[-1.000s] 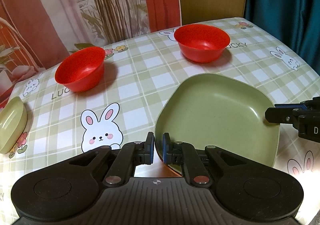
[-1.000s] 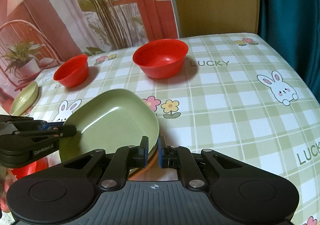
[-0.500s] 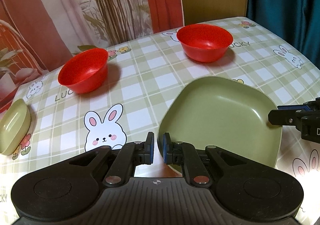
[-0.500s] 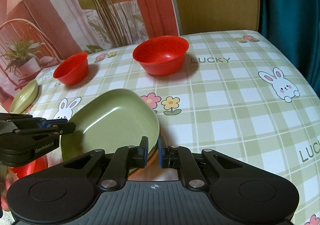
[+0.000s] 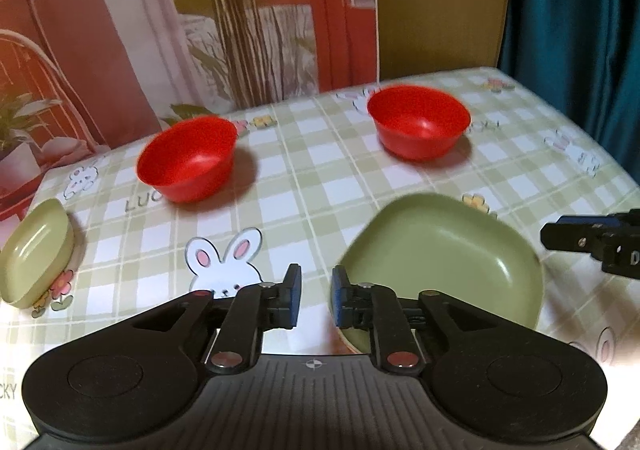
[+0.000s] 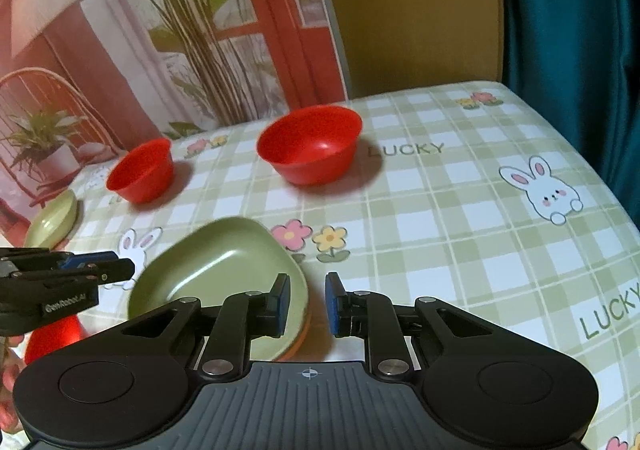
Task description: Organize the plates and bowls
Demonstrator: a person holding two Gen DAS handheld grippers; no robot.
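Both sets of tongs are spread apart with nothing between them: the left tongs (image 5: 316,300) sit just off the green plate (image 5: 444,262), and the right tongs (image 6: 306,304) are right beside its other rim. The plate lies near the front edge of the worktop (image 6: 460,218), which has a checked bunny cloth on it, and an orange rim peeks out under the plate in the right wrist view. Toward the back edge there are two red bowls, the left one (image 5: 186,160) and the right one (image 5: 418,122), well apart. A small green dish (image 5: 34,252) sits tilted at the left edge.
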